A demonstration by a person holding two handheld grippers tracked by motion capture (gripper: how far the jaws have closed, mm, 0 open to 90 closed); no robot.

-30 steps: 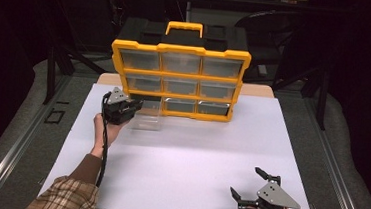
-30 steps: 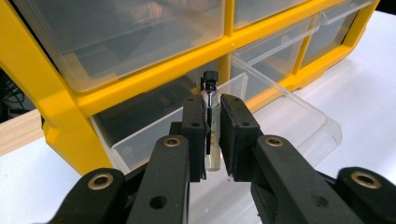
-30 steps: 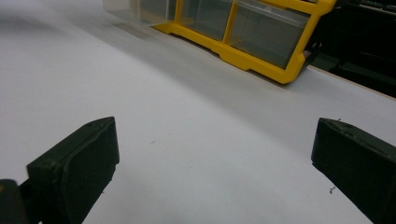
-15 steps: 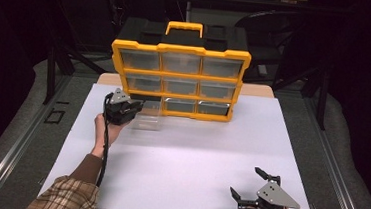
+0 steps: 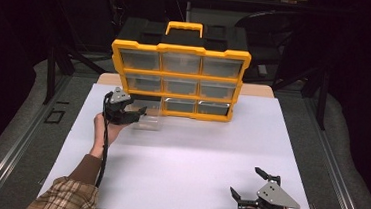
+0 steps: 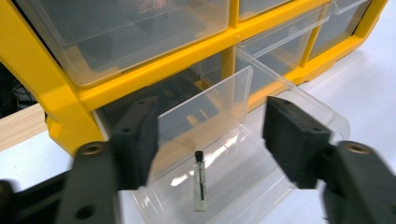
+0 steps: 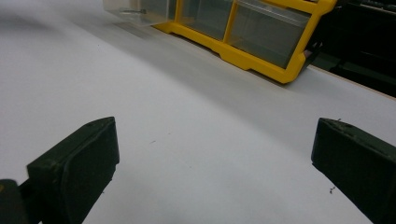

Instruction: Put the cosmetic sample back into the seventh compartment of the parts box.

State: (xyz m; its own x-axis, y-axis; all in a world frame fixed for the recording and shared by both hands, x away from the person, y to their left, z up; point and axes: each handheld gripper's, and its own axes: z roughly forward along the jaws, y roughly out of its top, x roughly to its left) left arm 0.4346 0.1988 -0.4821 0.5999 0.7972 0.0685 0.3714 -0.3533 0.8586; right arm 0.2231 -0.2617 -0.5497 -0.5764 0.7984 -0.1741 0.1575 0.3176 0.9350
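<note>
A clear plastic drawer (image 6: 243, 140) stands pulled out of the bottom-left slot of the yellow organiser cabinet (image 5: 179, 79) and rests on the white table (image 5: 189, 155), directly ahead of the left gripper (image 5: 131, 114). In the left gripper view the drawer sits between the two black jaws, which are spread wide on either side of its near end; whether either pad touches the clear wall cannot be told, and nothing is clamped. Inside the drawer a small glass vial (image 6: 200, 181) with a black cap lies on the floor, cap toward 12 o'clock, roughly midway between the jaws. From the high view the vial is too small to make out, though the drawer (image 5: 147, 120) appears as a pale box at 3 o'clock from the left gripper, just in front of the cabinet's lower left corner. The right gripper (image 5: 249, 194) sits well apart at the table's near edge, around 5 o'clock from the cabinet, jaws released and wide, holding nothing. The right gripper view shows bare table between its jaws, with the cabinet's lower drawers (image 7: 233, 23) far off at 12 o'clock.
</note>
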